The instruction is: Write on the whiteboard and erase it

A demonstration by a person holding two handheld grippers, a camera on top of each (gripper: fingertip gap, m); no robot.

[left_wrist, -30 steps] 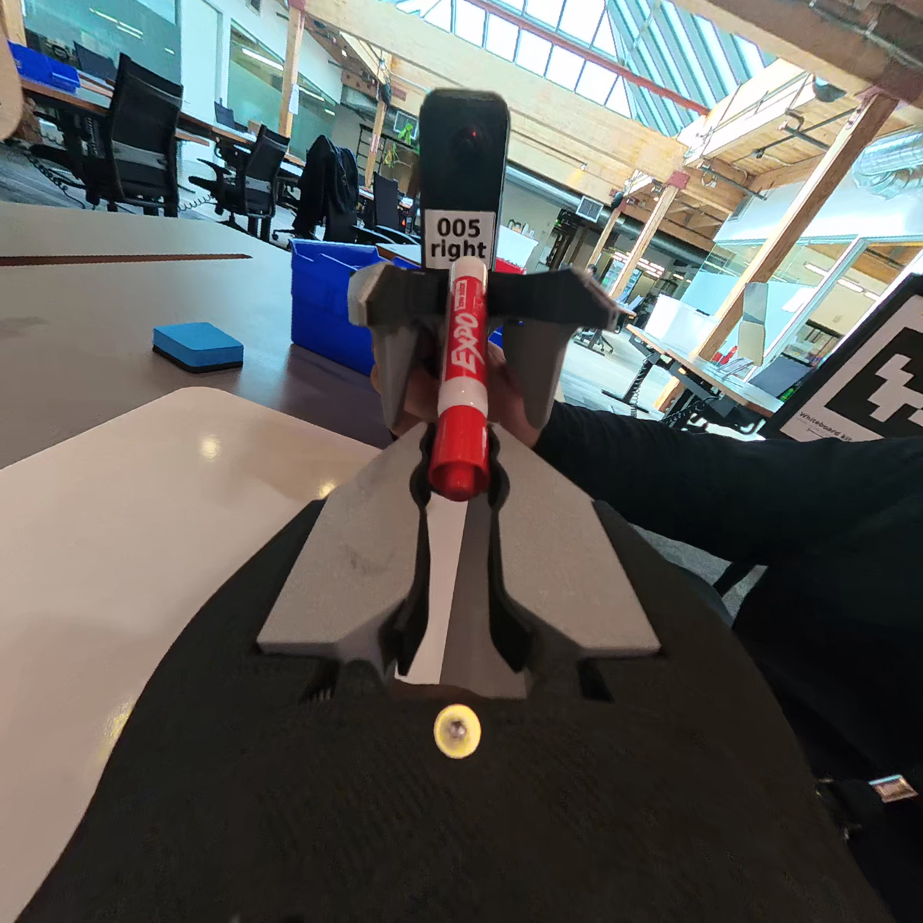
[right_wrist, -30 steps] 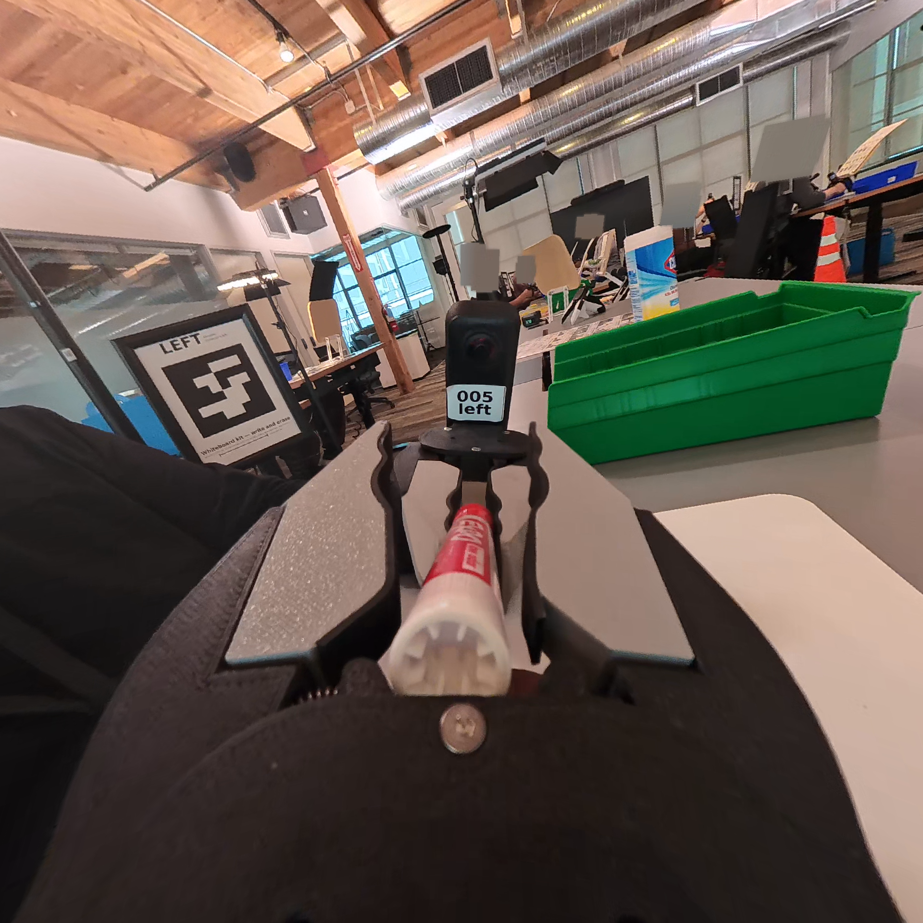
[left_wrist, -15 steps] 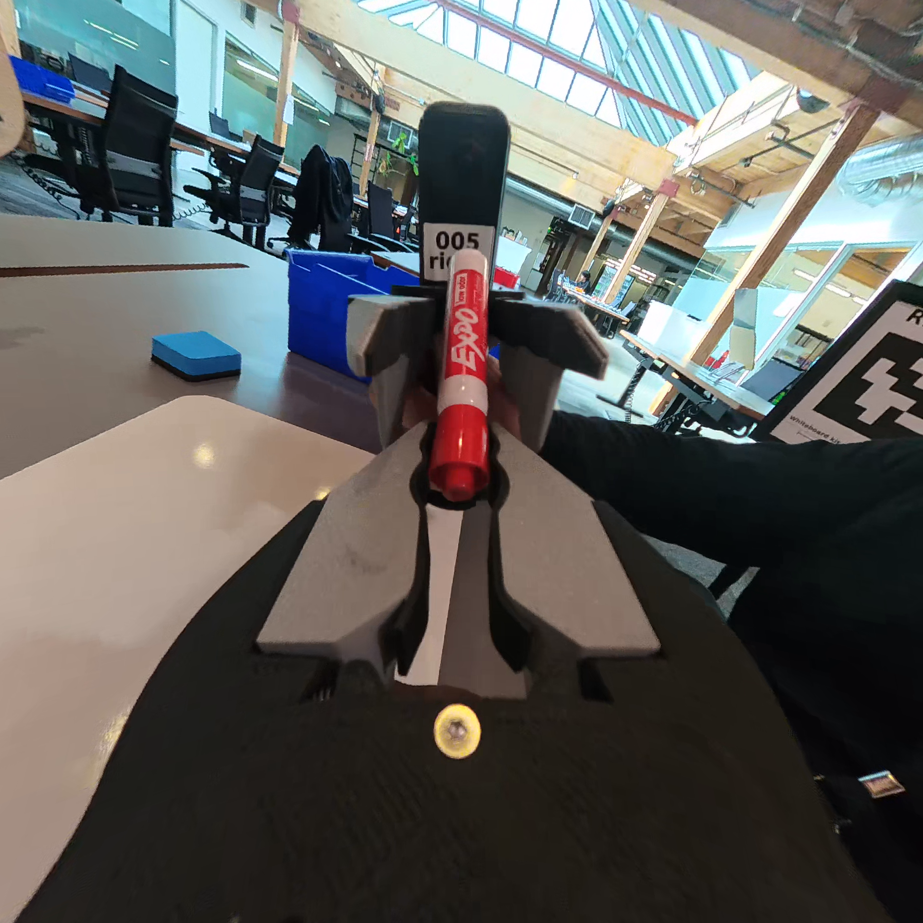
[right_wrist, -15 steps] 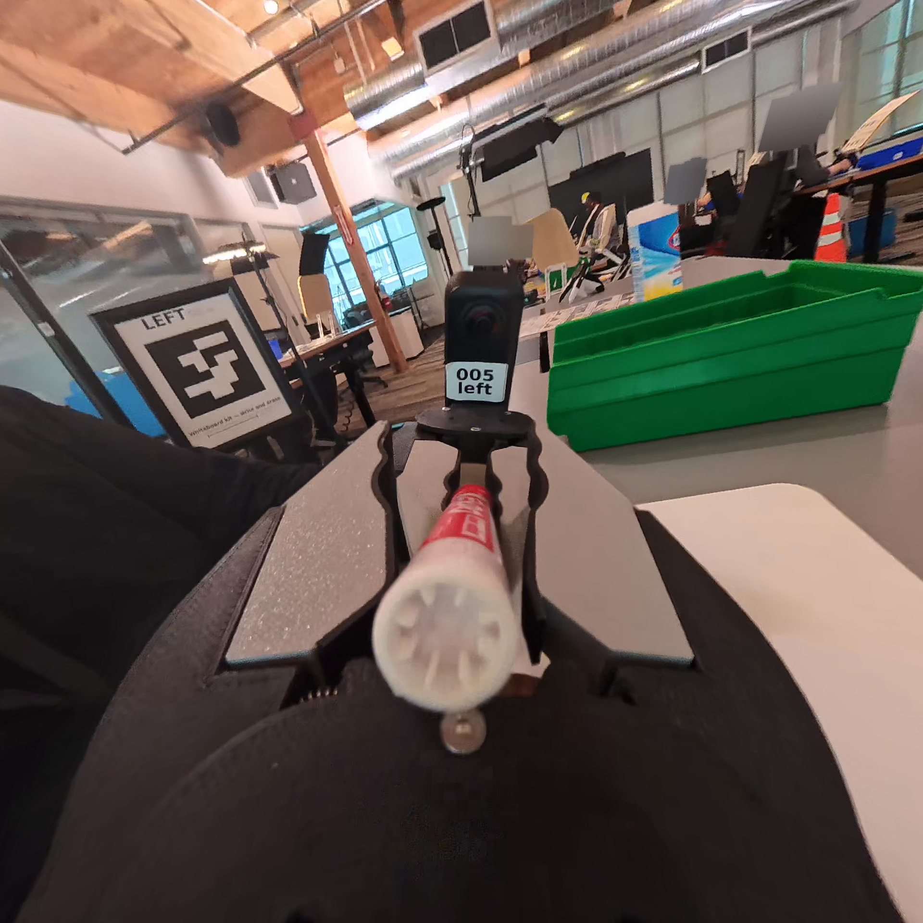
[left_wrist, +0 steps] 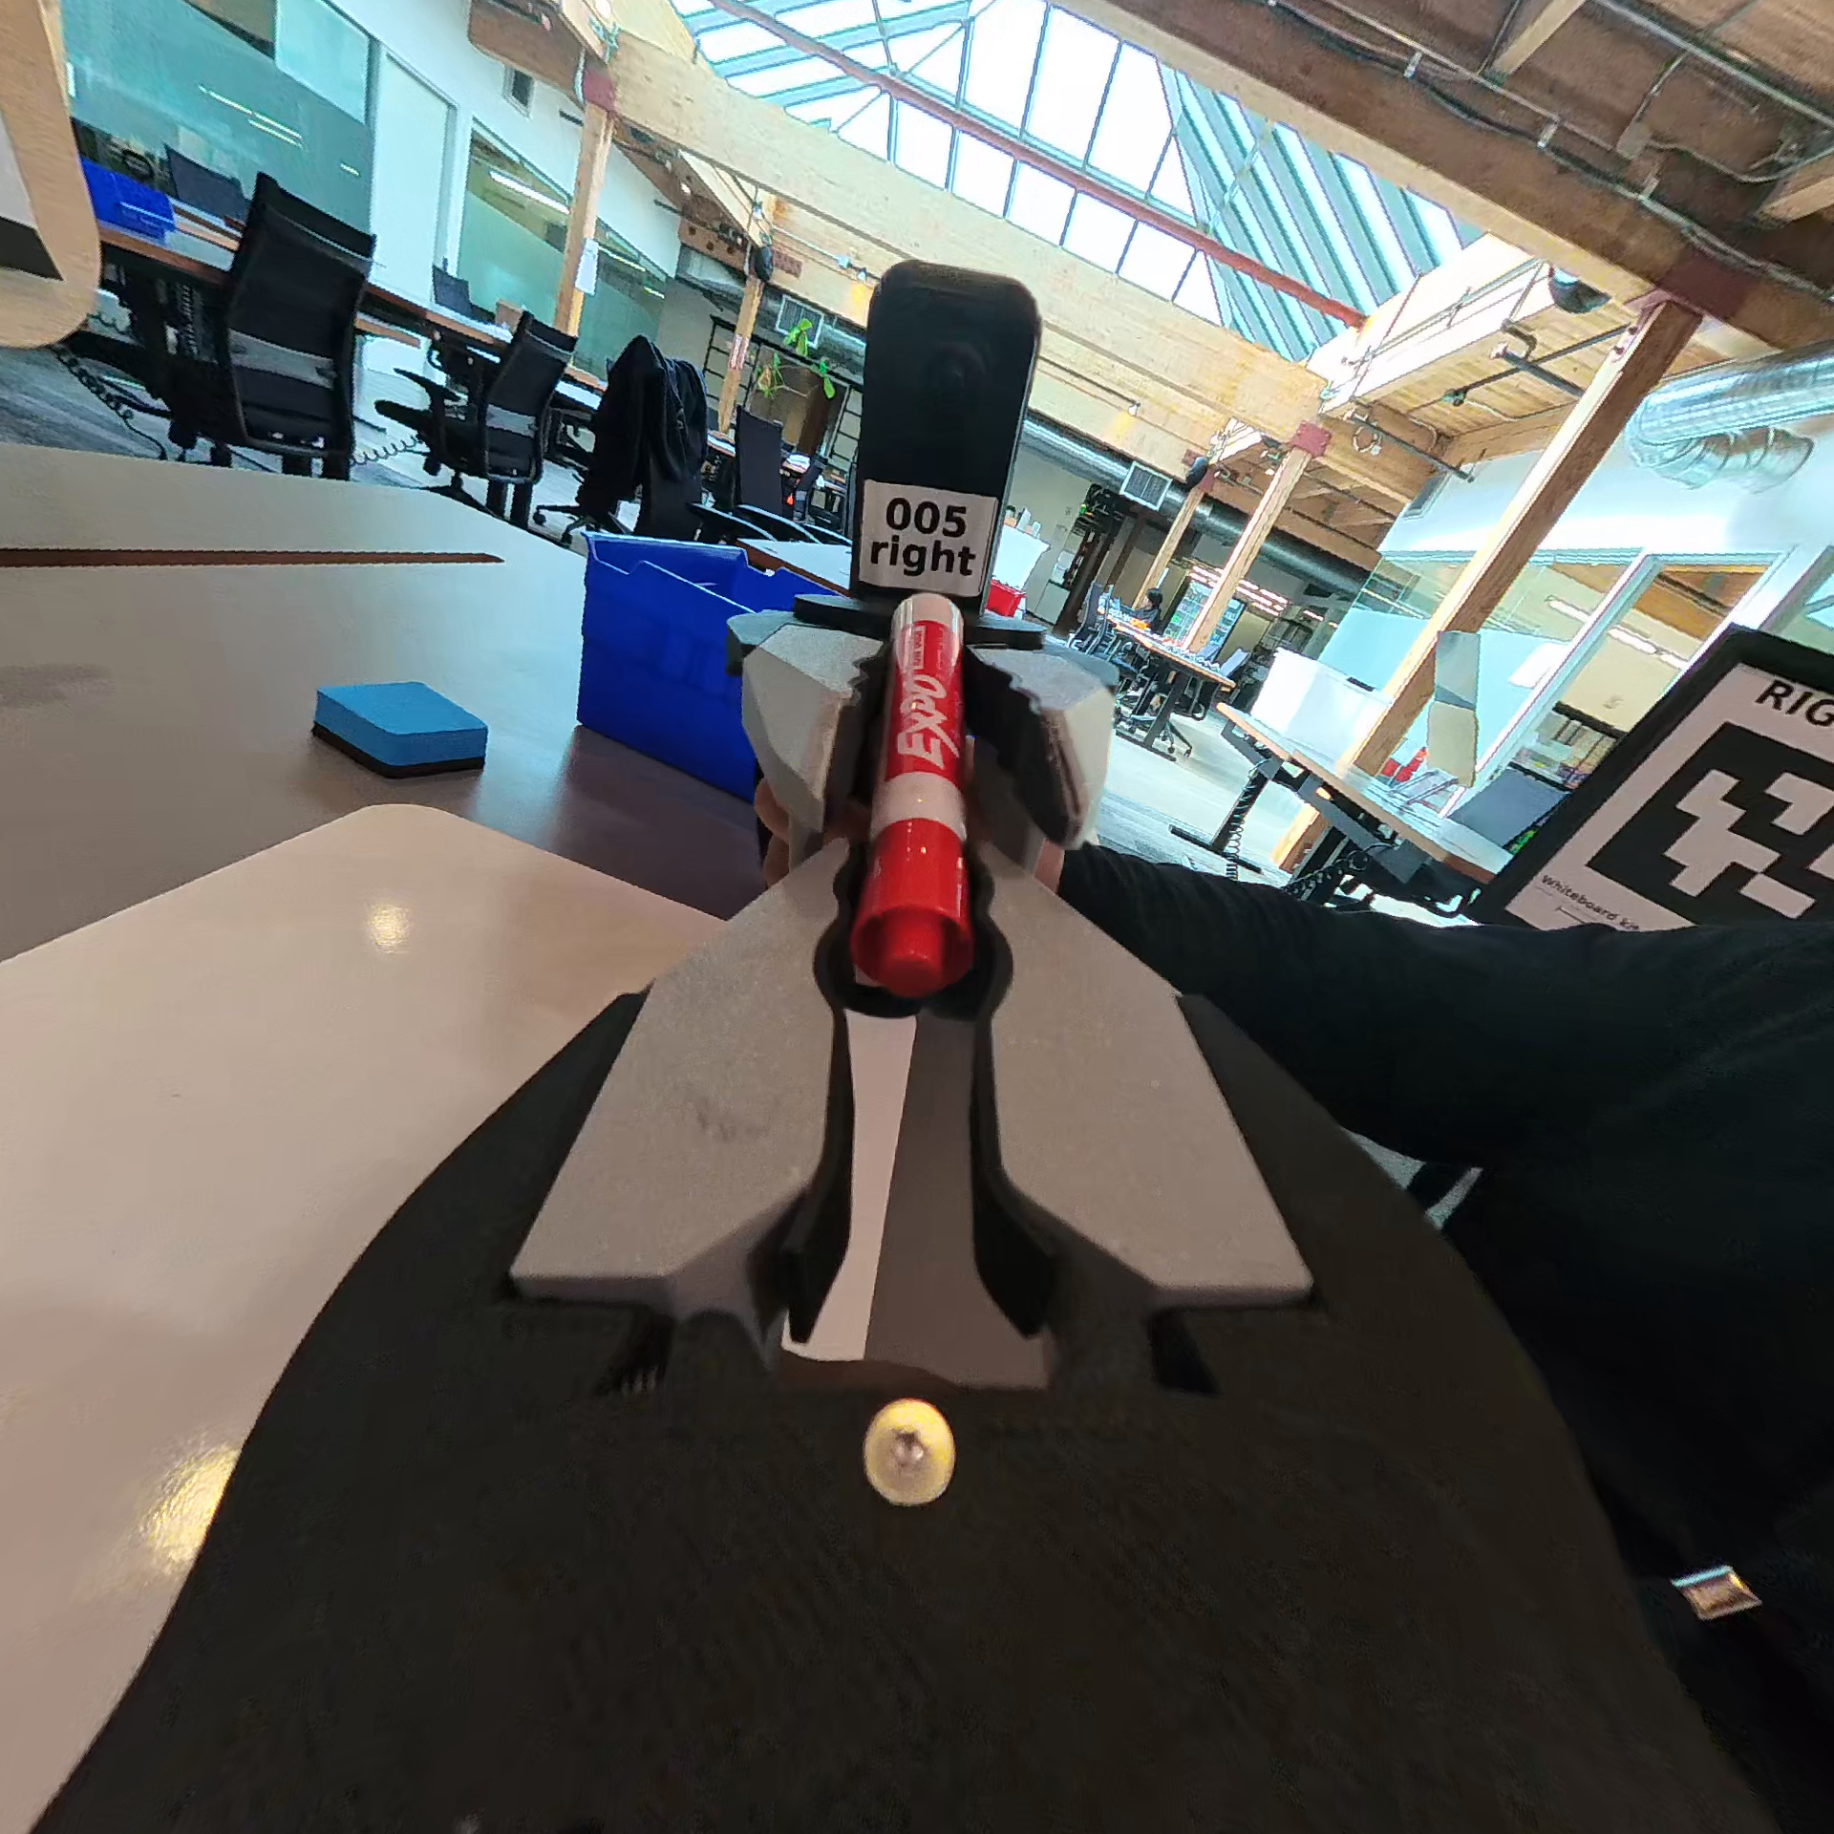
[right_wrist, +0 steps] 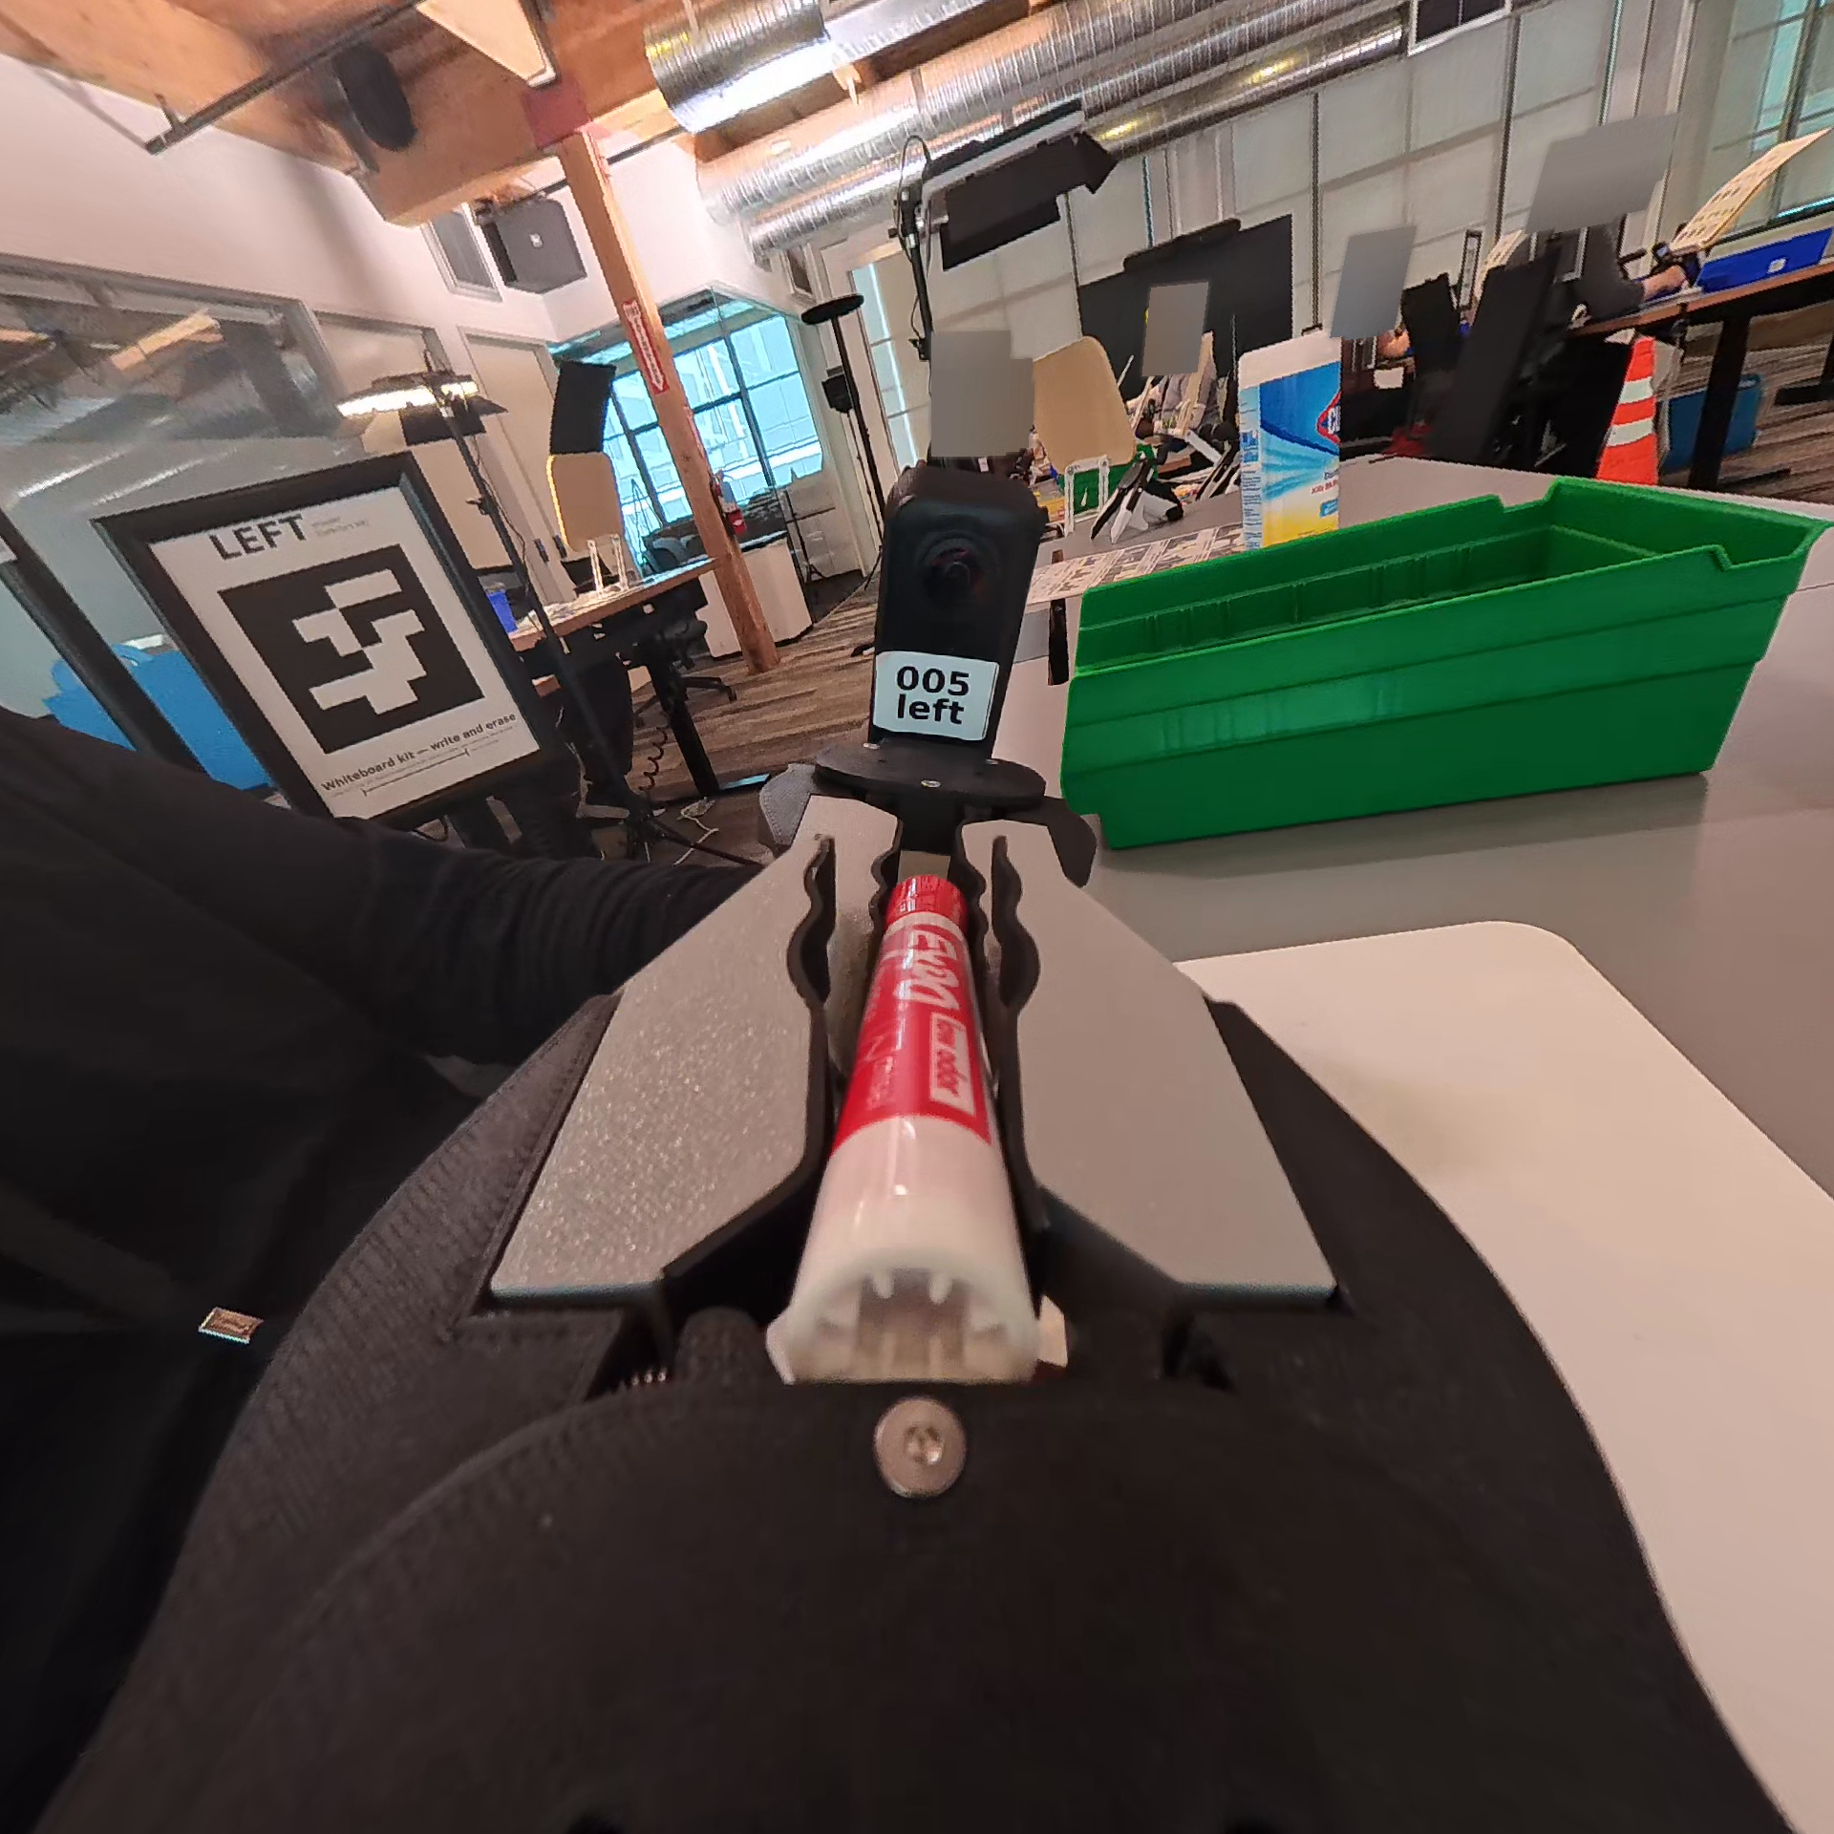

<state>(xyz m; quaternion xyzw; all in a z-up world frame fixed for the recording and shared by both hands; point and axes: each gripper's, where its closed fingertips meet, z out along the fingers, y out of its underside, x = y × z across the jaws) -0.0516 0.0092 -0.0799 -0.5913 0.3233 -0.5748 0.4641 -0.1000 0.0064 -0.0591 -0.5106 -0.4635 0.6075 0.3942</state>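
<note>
Grey table [right_wrist: 1489, 893] — whiteboard [left_wrist: 248, 1042], eraser [left_wrist: 400, 726], bins.

Grey jaws on a black textured mount [left_wrist: 893, 1637] with one brass screw [left_wrist: 908, 1451]; black sleeves [right_wrist: 298, 973].

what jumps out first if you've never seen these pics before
The red marker stands out at once: it bridges the two tools nose to nose, its red cap pinched by the left tool and its white barrel lying between the fingers of the right tool. Next come the green bin on the grey table and the blue eraser beyond the whiteboard.
</note>
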